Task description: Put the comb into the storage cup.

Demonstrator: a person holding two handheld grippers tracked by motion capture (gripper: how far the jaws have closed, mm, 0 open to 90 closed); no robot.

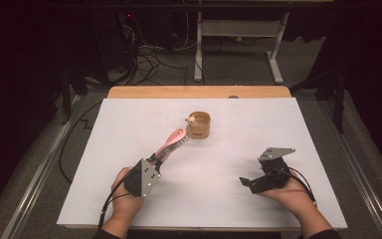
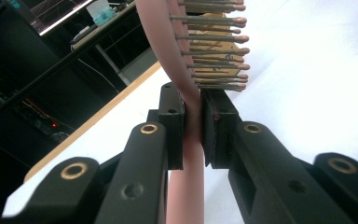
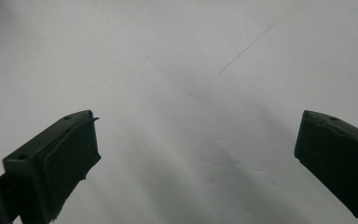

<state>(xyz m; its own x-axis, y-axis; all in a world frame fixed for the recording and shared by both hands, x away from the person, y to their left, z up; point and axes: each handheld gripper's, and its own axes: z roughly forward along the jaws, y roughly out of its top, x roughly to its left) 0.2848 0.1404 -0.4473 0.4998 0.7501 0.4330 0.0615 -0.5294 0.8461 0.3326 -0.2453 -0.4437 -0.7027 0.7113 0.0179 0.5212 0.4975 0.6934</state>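
While the left gripper point(image 1: 155, 160) is clamped on the handle of a pink hairbrush point(image 1: 171, 142), the relation that matters is read along the brush's long axis. In the left gripper view the handle point(image 2: 192, 154) is seen pinched between the two black pads, with the bristles point(image 2: 214, 51) fanning out beyond the jaws to one side. In the high view the brush is carried tilted, running from the gripper up and to the right, so that its head is brought just beside the small wooden cup point(image 1: 199, 124), which stands upright near the middle of the white table point(image 1: 278, 134). The cup thus lies straight ahead along the brush's line, and the left hand is much the nearer to it. A small round-headed thing is seen at the cup's rim; what it is cannot be told. The right gripper point(image 1: 248, 182) is held well apart on the table's right side, its jaws spread wide with nothing between them, as its own view confirms. The head would probably be lowered into the cup next
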